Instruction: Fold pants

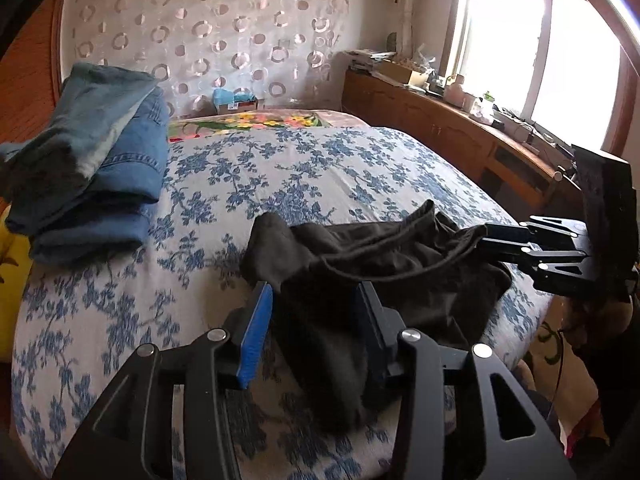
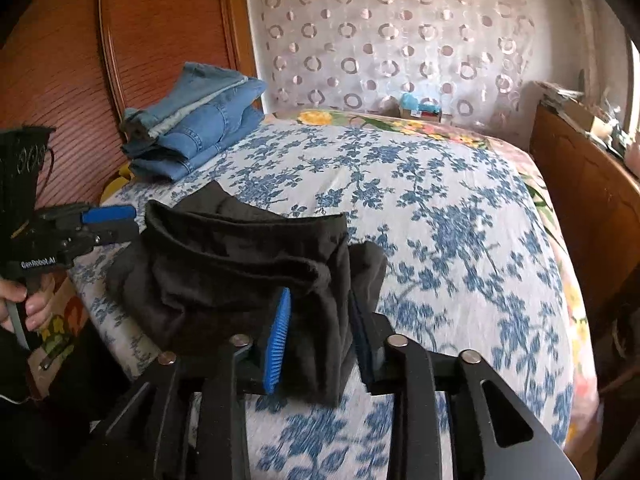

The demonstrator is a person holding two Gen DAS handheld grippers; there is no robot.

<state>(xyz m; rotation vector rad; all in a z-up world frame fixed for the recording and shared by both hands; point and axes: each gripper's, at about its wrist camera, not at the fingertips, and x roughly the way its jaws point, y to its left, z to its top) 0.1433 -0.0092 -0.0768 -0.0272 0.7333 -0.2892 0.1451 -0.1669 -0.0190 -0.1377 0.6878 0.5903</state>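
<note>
The black pants [image 1: 380, 264] lie bunched in a folded heap near the front edge of the bed, waistband toward the far side. My left gripper [image 1: 312, 292] is open, its blue left pad [image 1: 256, 320] clear of the cloth while a fold of the pants lies against the right finger. In the right wrist view the same black pants [image 2: 240, 264] sit between my two tools. My right gripper [image 2: 320, 304] stands open with a hanging end of the pants loose between its pads. Each gripper shows in the other's view: the right gripper [image 1: 484, 236] and the left gripper [image 2: 116, 222].
A stack of folded blue jeans [image 1: 100, 160] [image 2: 200, 128] rests at the bed's left side. The bed [image 1: 280, 168] has a blue floral cover. A cluttered wooden sideboard [image 1: 440, 128] runs along the right under the window. A wooden wardrobe [image 2: 160, 40] stands on the left. A hand [image 2: 32, 304] holds the left tool.
</note>
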